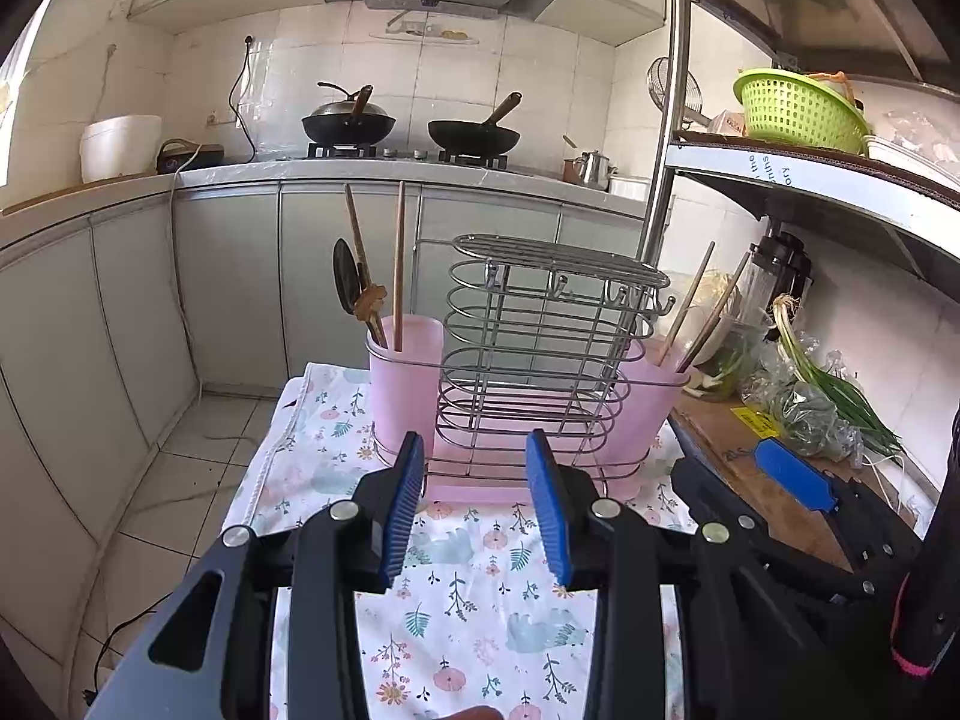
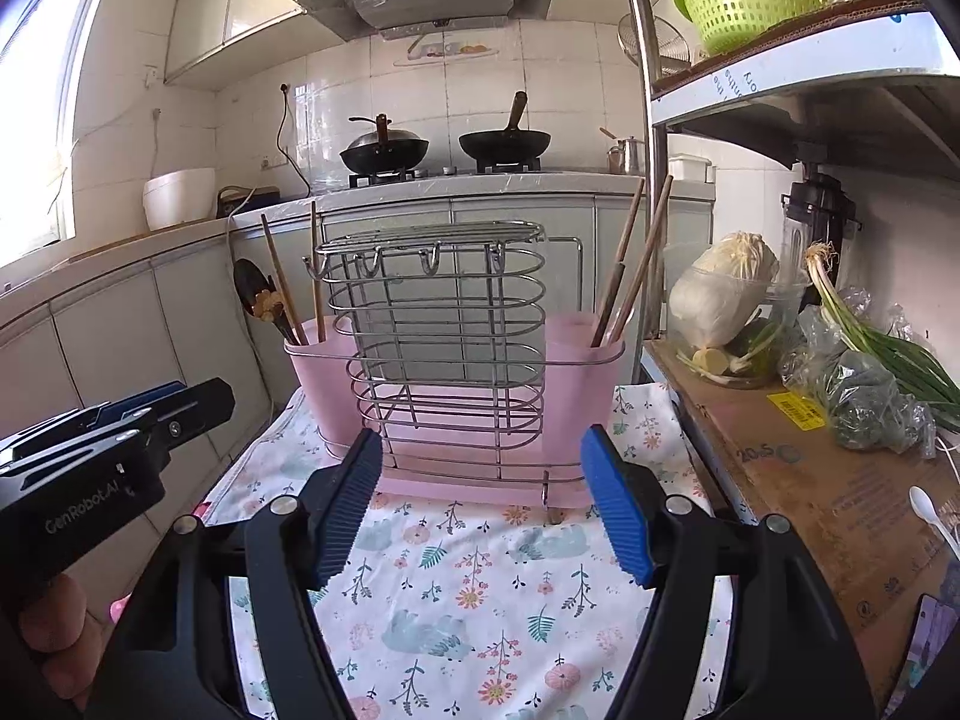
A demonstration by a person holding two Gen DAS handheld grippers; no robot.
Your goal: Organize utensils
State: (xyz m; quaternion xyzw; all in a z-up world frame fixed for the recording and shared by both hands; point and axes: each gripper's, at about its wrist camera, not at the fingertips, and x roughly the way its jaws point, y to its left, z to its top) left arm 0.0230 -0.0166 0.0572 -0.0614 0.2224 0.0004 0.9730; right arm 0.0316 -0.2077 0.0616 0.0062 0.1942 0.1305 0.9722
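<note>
two gripper sets released (nothing between them), left gripper (image 1: 474, 504) and right gripper (image 2: 483, 501) just before wire utensil rack (image 2: 444, 348)

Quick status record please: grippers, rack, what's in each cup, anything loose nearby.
left gripper: open, empty
right gripper: open, empty
wire rack: upright on floral cloth, between the pink cups
left cup: chopsticks, dark spoon
right cup: two chopsticks
loose: white spoon on cardboard at right
</note>
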